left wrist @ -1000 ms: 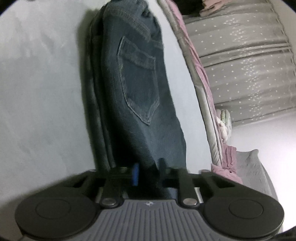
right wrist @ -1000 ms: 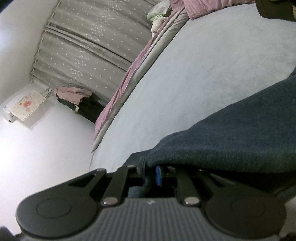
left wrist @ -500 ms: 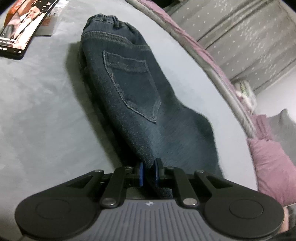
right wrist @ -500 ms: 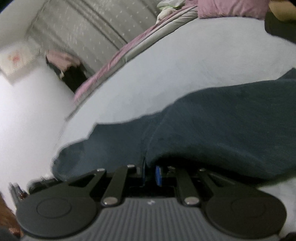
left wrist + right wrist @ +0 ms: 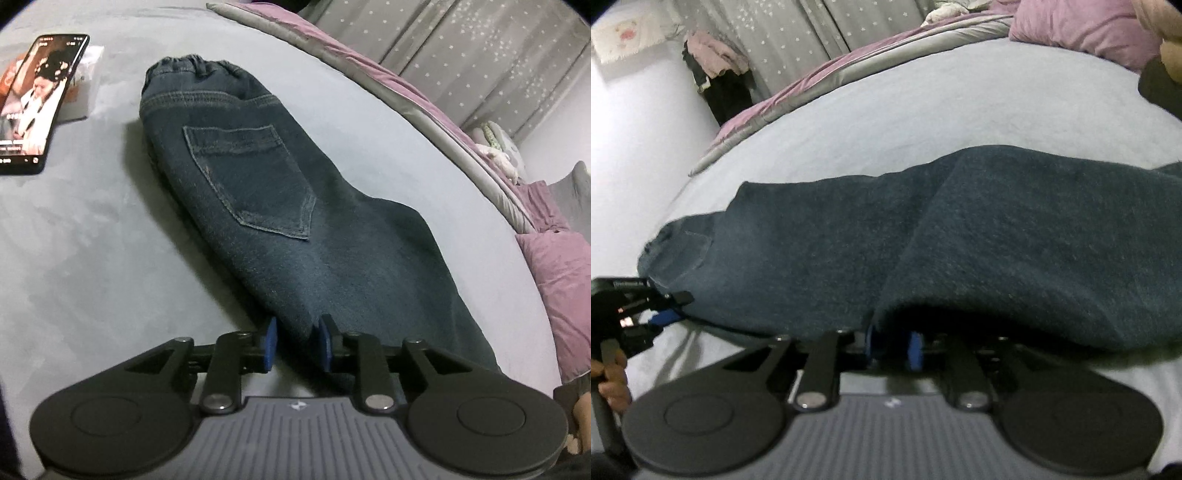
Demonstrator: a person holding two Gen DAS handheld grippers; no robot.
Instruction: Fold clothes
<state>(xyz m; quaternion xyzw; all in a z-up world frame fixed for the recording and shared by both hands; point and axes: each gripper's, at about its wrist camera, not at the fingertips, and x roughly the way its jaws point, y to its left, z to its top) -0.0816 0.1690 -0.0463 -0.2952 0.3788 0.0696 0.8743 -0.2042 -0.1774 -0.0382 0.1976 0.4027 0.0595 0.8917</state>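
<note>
Dark jeans (image 5: 280, 206) lie folded on the pale bedsheet (image 5: 92, 258). The left gripper (image 5: 294, 345) and right gripper (image 5: 892, 347), jaws just opening, straddle denim edges; a phone (image 5: 33, 103) lies beside the waistband.

Black tongs (image 5: 294, 345), blue pads (image 5: 269, 343)

A bed with a pale grey-blue sheet (image 5: 110, 258) carries folded dark jeans (image 5: 280, 206), lying flat. Near its far left corner a lit phone (image 5: 33, 99) leans on what may be a small white box (image 5: 83, 88). A pink-and-grey quilt (image 5: 424, 99) lines the far edge.
</note>
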